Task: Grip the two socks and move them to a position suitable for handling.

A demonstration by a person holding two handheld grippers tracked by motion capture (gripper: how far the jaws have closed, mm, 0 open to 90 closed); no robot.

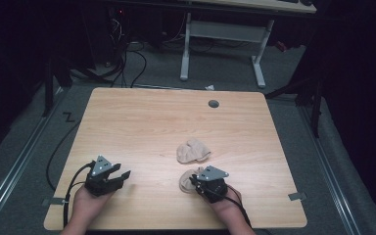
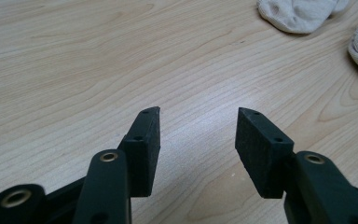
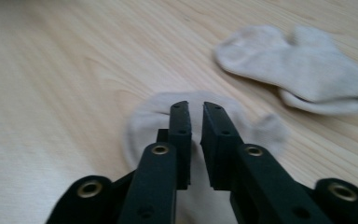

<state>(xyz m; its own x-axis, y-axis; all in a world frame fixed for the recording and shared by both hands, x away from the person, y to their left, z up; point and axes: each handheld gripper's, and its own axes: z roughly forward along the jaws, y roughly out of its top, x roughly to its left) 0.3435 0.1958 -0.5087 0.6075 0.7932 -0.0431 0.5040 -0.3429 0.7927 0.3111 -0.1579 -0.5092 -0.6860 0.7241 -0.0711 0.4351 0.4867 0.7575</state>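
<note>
While looking down on the wooden surface from the high view, seeing two pale socks lying on its near right part, close together but not touching. Seeing also a small grey round cap sitting in the surface near the far edge.

Holding the left tool in the left hand, at the near left of the surface, well apart from both socks. Pointing it toward the right, with the jaws standing wide apart. Showing, in the left gripper view, this left tool over bare wood with nothing between the jaws, and the two socks lying far off at the upper right.

Holding the right tool in the right hand, at the near right. Setting its jaws right over the nearer sock, which is lying crumpled just in front of the hand. Showing, in the right gripper view, the right tool drawn narrow, with a thin gap between the jaws, above the middle of the nearer sock. Not being able to tell whether any cloth is caught in that gap.

Finding the farther sock lying folded just beyond, untouched, at the upper right of the right gripper view.
</note>
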